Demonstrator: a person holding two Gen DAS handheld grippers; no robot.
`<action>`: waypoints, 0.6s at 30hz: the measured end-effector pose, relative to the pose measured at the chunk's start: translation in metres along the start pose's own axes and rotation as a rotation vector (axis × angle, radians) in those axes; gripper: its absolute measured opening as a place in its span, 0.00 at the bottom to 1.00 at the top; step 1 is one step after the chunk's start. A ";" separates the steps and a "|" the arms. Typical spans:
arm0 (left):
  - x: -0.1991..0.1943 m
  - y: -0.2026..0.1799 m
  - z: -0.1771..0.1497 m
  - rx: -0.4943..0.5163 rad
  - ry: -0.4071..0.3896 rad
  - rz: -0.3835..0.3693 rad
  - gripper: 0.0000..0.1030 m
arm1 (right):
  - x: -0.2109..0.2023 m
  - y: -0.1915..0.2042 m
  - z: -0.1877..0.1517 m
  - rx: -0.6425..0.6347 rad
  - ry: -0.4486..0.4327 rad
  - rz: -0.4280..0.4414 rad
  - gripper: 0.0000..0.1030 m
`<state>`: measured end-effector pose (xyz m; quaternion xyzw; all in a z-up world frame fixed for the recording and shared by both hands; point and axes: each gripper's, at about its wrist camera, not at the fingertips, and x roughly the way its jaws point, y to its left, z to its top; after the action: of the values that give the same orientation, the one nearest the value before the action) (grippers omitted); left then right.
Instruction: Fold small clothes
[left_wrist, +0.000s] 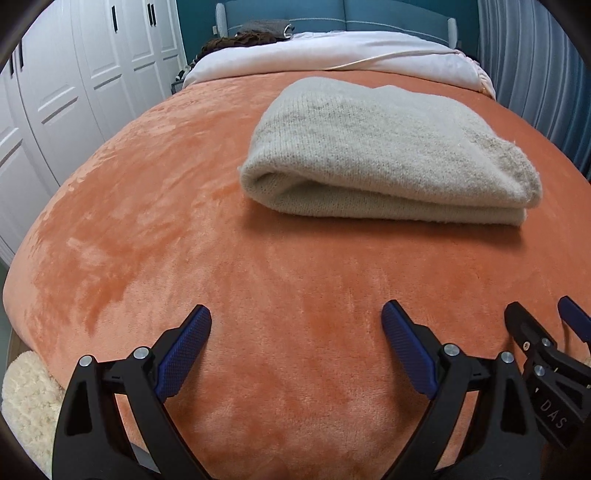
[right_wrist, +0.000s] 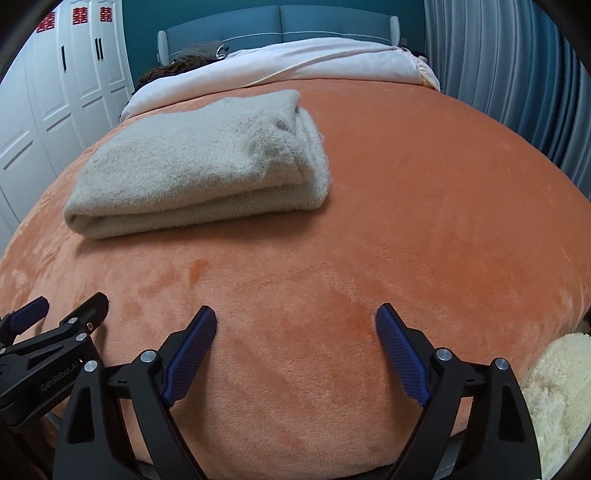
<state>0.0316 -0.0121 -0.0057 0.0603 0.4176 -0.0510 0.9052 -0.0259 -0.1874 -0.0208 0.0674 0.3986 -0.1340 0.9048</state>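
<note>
On orange blanket (left_wrist: 184, 240), folded sweater (left_wrist: 376, 155) sits mid-bed, left gripper (left_wrist: 295, 343) and right gripper (right_wrist: 295, 347) both spread and empty, well short; one-layer pinch could unravel the fold.

A bed (left_wrist: 221, 258) fills the room, covered by an orange plush blanket (right_wrist: 406, 221). At its far end lies a white duvet (left_wrist: 332, 51), with dark clothes (left_wrist: 255, 35) heaped at the duvet's left corner. Behind the duvet stands a blue padded headboard (right_wrist: 280, 22) against a teal wall (right_wrist: 144, 37). Left of the bed runs a white wardrobe (left_wrist: 74, 85) with black handles (red paper cutouts (right_wrist: 79, 14) sit on its top panels). Right of the bed hang blue-grey curtains (right_wrist: 517, 74). A cream fleece (right_wrist: 557, 387) lies at the bed's near edge.
</note>
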 end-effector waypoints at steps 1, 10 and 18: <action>0.001 -0.001 -0.001 0.004 -0.006 0.001 0.91 | 0.001 0.002 -0.001 -0.007 -0.009 -0.004 0.85; 0.010 0.003 -0.003 -0.013 -0.018 -0.009 0.96 | 0.010 0.003 -0.004 -0.015 0.021 0.020 0.95; 0.011 0.003 -0.003 -0.012 -0.018 -0.009 0.96 | 0.010 0.005 -0.004 -0.021 0.021 0.012 0.95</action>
<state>0.0366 -0.0093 -0.0157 0.0527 0.4101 -0.0530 0.9090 -0.0210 -0.1838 -0.0311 0.0616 0.4091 -0.1237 0.9020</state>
